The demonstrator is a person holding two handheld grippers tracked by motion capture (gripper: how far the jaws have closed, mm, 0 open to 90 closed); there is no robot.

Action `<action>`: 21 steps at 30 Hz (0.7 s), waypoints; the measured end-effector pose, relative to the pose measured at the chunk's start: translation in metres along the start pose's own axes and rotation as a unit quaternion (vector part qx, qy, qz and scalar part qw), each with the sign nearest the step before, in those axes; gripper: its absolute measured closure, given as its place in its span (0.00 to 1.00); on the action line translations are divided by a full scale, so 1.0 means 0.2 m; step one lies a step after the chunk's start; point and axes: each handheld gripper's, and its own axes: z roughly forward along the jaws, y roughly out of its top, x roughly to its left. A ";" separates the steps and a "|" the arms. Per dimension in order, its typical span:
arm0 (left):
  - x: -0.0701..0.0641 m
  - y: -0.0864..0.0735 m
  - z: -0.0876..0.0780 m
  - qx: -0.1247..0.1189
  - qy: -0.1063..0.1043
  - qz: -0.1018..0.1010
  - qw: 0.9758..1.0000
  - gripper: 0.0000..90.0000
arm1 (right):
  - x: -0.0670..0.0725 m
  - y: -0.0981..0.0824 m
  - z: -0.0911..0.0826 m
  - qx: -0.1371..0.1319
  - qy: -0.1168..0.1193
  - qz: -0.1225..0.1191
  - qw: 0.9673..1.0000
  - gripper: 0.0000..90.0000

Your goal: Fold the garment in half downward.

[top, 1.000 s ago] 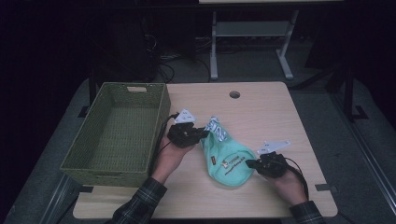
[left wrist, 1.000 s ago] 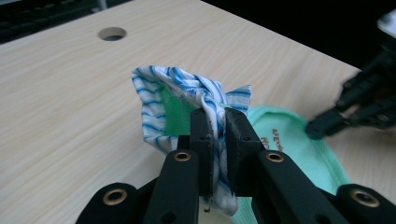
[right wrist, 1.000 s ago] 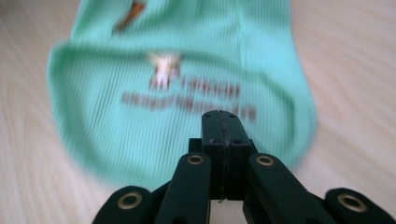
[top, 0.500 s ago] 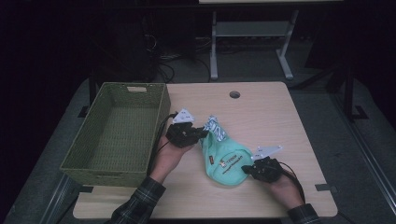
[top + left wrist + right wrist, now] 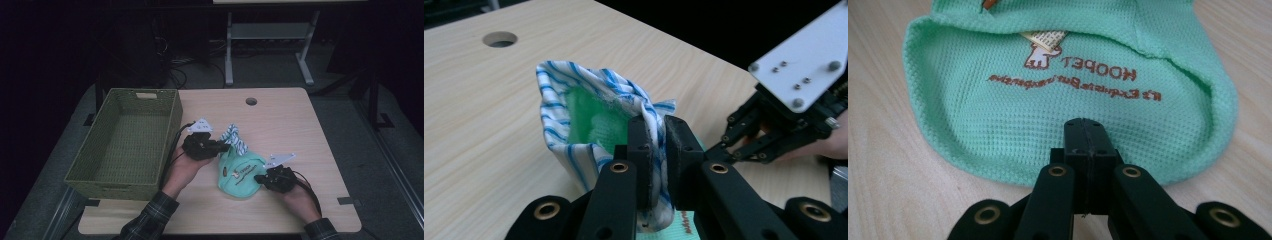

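Left gripper (image 5: 222, 148), level over mid-tabletop, pinches the garment's (image 5: 241, 172) striped collar (image 5: 574, 95); right gripper (image 5: 260, 178), nearer the front edge, is clamped on its hem.

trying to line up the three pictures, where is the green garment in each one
High view: the green garment lies near the table's front, between the left gripper and the right gripper.
Left gripper view: bottom centre, its striped collar pinched in the jaws.
Right gripper view: spread across the top and middle, hem nearest the jaws.
Shared landmark: the brown lettering, also seen from above.
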 end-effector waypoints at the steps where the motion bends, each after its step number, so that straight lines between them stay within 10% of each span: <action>1: -0.01 0.00 0.01 0.002 -0.003 0.003 1.000 0.91 | 0.00 0.00 0.00 0.000 0.000 0.000 1.000 1.00; 21: -0.14 -0.08 0.18 0.065 -0.038 0.035 0.997 0.91 | -0.05 -0.03 -0.06 -0.017 -0.005 0.014 1.000 1.00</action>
